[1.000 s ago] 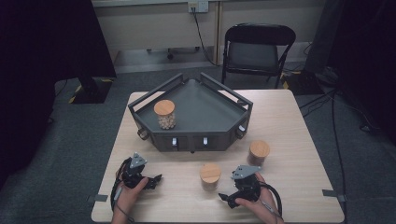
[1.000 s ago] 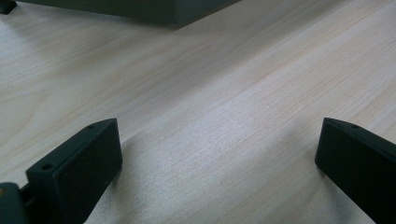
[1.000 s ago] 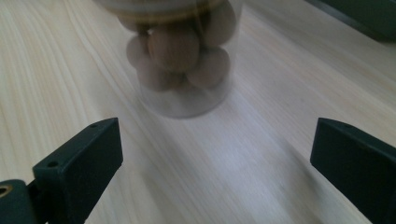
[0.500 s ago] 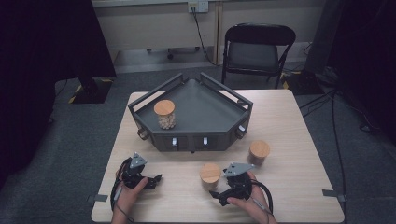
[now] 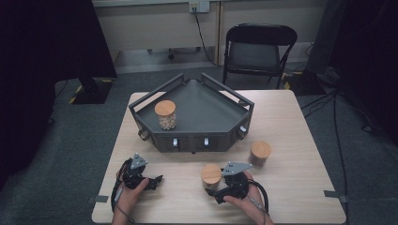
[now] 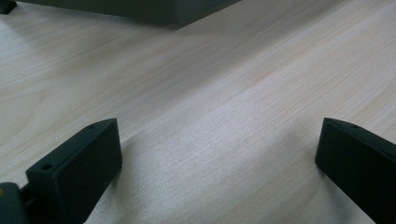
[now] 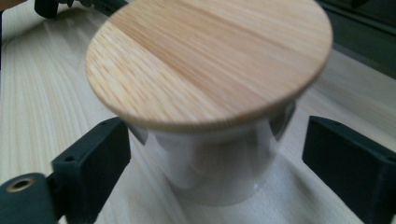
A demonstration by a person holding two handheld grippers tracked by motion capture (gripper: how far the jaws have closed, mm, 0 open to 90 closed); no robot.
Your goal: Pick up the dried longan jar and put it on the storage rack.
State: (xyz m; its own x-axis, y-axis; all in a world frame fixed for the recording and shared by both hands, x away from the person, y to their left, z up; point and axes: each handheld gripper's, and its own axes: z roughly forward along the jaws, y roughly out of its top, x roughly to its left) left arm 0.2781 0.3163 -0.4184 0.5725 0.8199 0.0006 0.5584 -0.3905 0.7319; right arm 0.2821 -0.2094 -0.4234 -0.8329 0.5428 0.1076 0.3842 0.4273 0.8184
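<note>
A clear glass jar with a round wooden lid (image 5: 210, 174) (image 7: 210, 60) stands on the table near the front, right of centre. My right gripper (image 5: 212, 186) (image 7: 215, 158) lies level on the table with this jar between its jaws. The jaws have just been closing; the left fingertip (image 7: 93, 158) sits against the glass, while a small gap shows at the right one. My left gripper (image 5: 157, 180) (image 6: 217, 154) rests open on bare wood at the front left, with nothing between its jaws.
A dark angular tray (image 5: 197, 138) stands mid-table with a lidded jar of pale contents (image 5: 165, 114) in its left part. Another lidded jar (image 5: 260, 152) stands right of the tray's front. A folding chair (image 5: 259, 47) is beyond the table.
My right gripper has slid left to the front jar, which now sits between its jaws. The left gripper has not moved.
</note>
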